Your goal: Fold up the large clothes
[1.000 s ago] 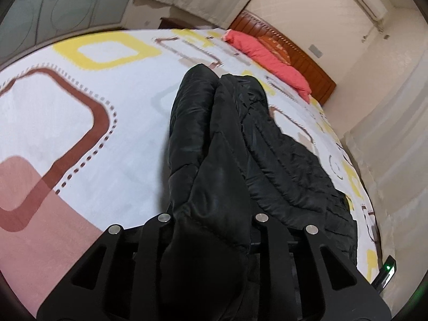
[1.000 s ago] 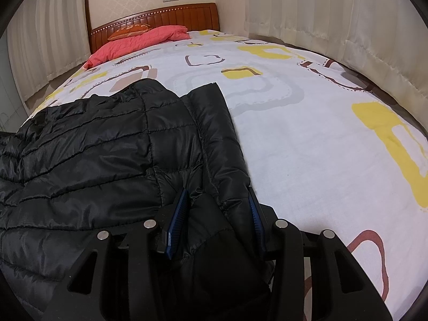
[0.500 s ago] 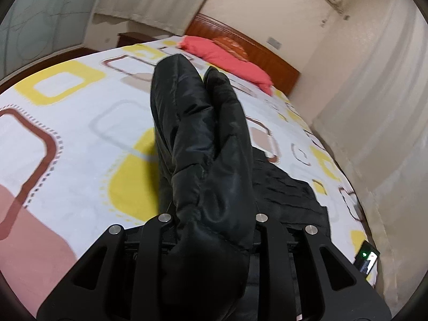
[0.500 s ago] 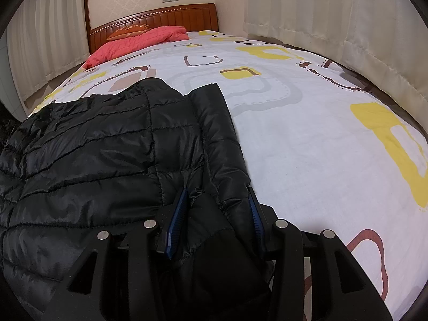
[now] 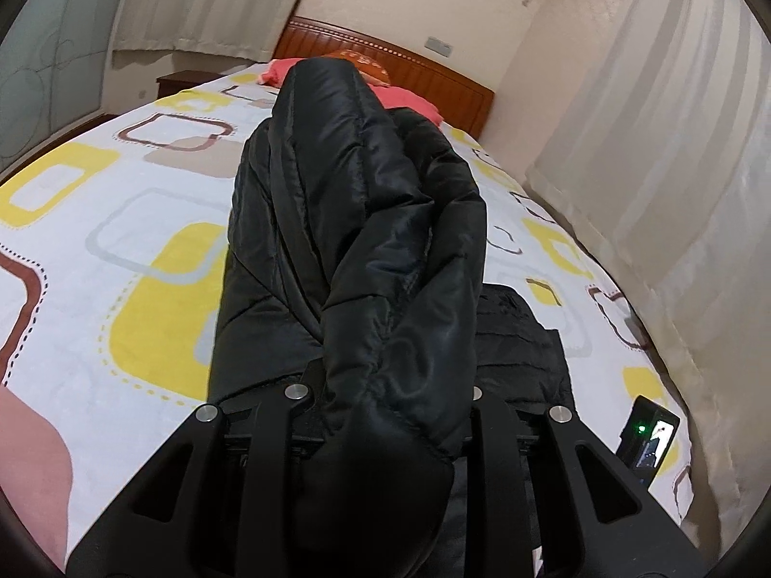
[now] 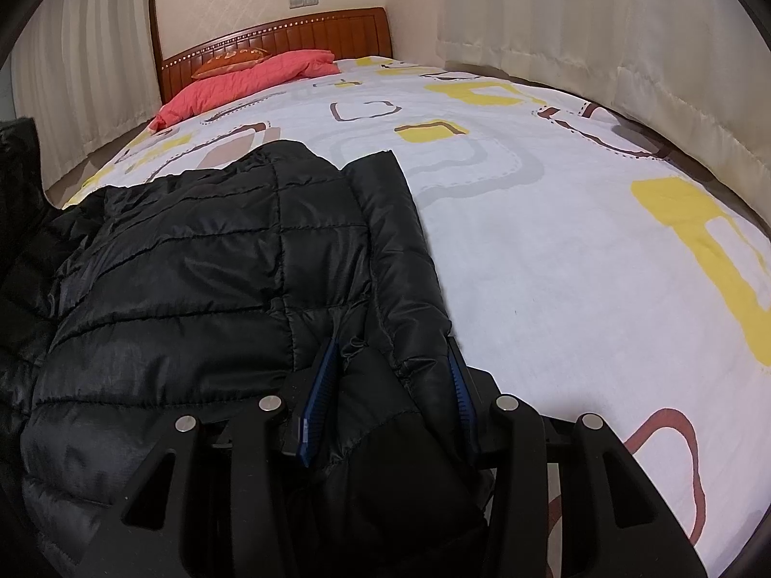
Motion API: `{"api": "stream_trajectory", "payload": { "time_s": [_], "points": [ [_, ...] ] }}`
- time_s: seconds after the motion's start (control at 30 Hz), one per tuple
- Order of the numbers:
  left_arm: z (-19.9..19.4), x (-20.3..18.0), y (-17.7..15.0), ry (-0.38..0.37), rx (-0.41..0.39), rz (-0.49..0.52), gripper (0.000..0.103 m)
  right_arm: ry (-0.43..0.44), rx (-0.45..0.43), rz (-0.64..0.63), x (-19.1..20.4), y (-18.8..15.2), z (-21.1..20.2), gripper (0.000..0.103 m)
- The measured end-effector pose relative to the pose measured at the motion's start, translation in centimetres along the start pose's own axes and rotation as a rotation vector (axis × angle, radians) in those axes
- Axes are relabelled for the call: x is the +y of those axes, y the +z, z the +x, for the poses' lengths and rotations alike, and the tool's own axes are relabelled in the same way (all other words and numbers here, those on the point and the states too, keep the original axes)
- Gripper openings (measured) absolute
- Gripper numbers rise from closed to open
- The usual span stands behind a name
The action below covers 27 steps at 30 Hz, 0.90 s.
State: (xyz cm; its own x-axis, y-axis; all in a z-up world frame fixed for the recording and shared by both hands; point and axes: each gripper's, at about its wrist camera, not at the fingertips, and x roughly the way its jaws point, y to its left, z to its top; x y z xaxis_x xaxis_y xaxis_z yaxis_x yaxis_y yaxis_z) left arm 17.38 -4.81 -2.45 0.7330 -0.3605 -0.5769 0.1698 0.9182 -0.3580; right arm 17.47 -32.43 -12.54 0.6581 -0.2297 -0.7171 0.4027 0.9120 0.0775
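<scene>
Gripping the black puffer jacket (image 6: pixel 202 279) with both tongs, I held my left tongs (image 5: pixel 385 409) raised with a bunched portion while my right tongs (image 6: pixel 390 385) pinned its near edge on the bed (image 6: pixel 554 265). The fold looked barely begun; most remained.

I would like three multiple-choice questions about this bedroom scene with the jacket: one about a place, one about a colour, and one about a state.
1. Where does the pink pillow lie?
A. against the wooden headboard
B. on the floor
C. on the jacket

2. What colour is the puffer jacket?
A. red
B. black
C. white

3. What is the right gripper doing?
A. hanging open above the bed sheet
B. shut on the pillow
C. shut on the jacket

Answers: 1 A, the pillow rests at the headboard end of the bed. 2 B, its quilted fabric is black. 3 C, jacket fabric is pinched between the blue pads.
</scene>
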Motion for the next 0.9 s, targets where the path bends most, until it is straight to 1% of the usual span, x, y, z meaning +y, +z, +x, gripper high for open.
{"api": "stream_trajectory", "payload": {
  "time_s": [0.23,0.43,0.9],
  "points": [
    [1.0,-2.6,-0.5,-0.02,0.016,0.05,0.023,0.013,-0.001,0.012,-0.4,0.0,0.1,0.044],
    [2.1,-5.1,-1.2,-0.033,0.032,0.113,0.023,0.025,-0.001,0.022,-0.7,0.0,0.2,0.044],
    [6.2,-10.1,-3.0,-0.053,0.104,0.251,0.023,0.051,-0.001,0.045,-1.2,-0.1,0.4,0.044]
  ]
}}
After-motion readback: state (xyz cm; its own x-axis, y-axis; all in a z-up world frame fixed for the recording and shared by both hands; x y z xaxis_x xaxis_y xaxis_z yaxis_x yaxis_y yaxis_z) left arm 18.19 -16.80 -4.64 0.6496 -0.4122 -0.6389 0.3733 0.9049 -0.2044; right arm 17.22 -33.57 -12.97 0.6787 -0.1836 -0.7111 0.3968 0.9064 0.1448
